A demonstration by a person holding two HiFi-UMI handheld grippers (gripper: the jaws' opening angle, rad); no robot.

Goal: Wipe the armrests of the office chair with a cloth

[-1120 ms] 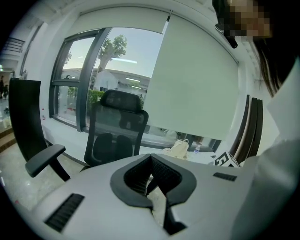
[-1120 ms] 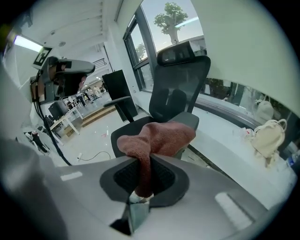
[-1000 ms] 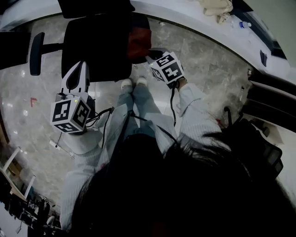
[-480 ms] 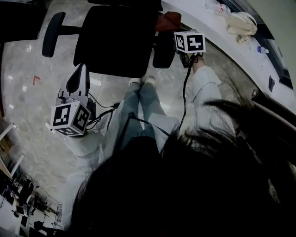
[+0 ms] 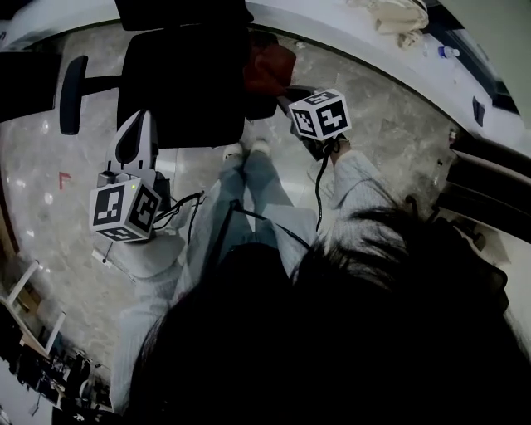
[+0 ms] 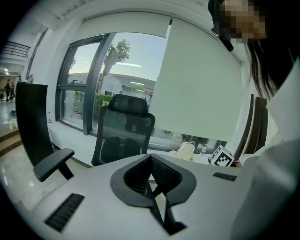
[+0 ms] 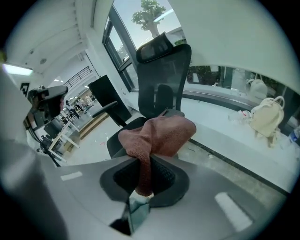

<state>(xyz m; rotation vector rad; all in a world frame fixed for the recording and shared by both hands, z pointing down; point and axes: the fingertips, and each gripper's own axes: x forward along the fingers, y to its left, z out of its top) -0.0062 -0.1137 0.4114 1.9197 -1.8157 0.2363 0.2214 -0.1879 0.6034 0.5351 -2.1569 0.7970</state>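
Observation:
The black office chair point(image 5: 182, 83) stands in front of me, seen from above. A reddish cloth point(image 5: 270, 66) lies bunched on its right armrest point(image 5: 292, 90). My right gripper point(image 5: 286, 93) is shut on the cloth's near end. In the right gripper view the cloth point(image 7: 159, 133) runs from between the pads out over the armrest's tip point(image 7: 176, 112). My left gripper point(image 5: 141, 120) hangs beside the seat's left edge, shut, with nothing between its fingers point(image 6: 161, 176). The left armrest point(image 5: 73, 95) is bare and also shows in the left gripper view point(image 6: 54, 164).
A curved white window ledge point(image 5: 357, 37) runs behind the chair, with a cream bag point(image 5: 390, 12) and a small bottle point(image 5: 444, 51) on it. Another dark chair point(image 5: 25, 83) stands at the far left. My legs and shoes point(image 5: 242, 149) are close to the seat's front.
The right gripper slid the cloth toward the armrest's far end and has drawn it back toward me. The left gripper has stayed beside the seat. My head view has swung.

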